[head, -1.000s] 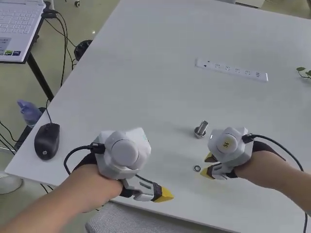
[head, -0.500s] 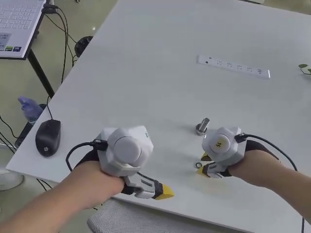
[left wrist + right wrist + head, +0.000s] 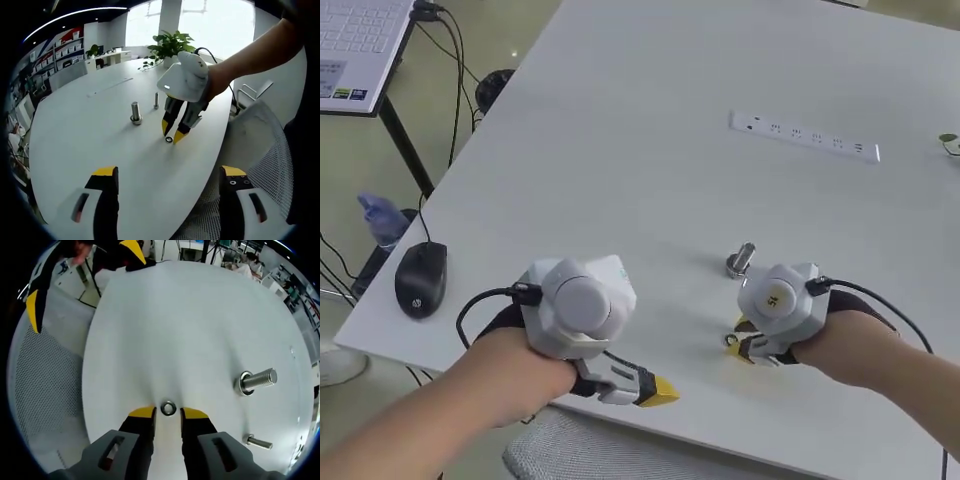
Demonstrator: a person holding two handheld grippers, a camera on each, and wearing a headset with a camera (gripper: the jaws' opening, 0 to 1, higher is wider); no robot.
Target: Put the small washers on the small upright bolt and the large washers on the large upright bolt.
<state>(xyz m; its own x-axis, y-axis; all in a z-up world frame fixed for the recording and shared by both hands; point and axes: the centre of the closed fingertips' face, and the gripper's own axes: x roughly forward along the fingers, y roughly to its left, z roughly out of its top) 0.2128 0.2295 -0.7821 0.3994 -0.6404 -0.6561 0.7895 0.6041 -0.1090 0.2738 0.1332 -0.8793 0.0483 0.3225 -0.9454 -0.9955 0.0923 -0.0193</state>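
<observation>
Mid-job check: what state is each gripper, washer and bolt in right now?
left gripper: open, empty.
right gripper: open, jaws either side of the washer.
washer: flat on the table, not yet gripped.
large bolt: upright.
small bolt: upright.

table (image 3: pixel 650 150) plain white | left gripper (image 3: pixel 658 395) white shell, black cable, yellow tips | right gripper (image 3: pixel 168 414) grey-white, yellow tips | washer (image 3: pixel 168 408), large bolt (image 3: pixel 256 380), small bolt (image 3: pixel 258 442) silver | near-left mouse (image 3: pixel 420 280) black | far-right power strip (image 3: pixel 804 137) white | chair (image 3: pixel 45 405) grey mesh | plant (image 3: pixel 170 44) green
</observation>
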